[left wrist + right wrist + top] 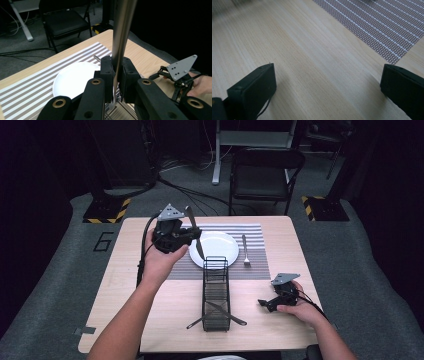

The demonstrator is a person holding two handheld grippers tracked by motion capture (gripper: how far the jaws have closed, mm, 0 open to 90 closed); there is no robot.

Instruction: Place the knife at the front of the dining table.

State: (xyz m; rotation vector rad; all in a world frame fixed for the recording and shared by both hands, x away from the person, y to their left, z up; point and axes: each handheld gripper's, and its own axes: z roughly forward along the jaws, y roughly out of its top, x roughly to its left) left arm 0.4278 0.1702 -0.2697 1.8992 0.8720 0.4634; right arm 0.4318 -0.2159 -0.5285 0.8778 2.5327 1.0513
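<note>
Gripping a knife [195, 236] clamped between its jaws, long axis steeply upright, the left gripper [181, 236] hangs raised above the plate [220, 245]; the right gripper [267, 302], jaws wide and empty, rests low on the table [280, 235].

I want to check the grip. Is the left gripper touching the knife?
Touching. In the left gripper view, the left gripper has both pads pressed on the knife, with no gap on either side. The high view shows the knife lifted above the plate.
</note>
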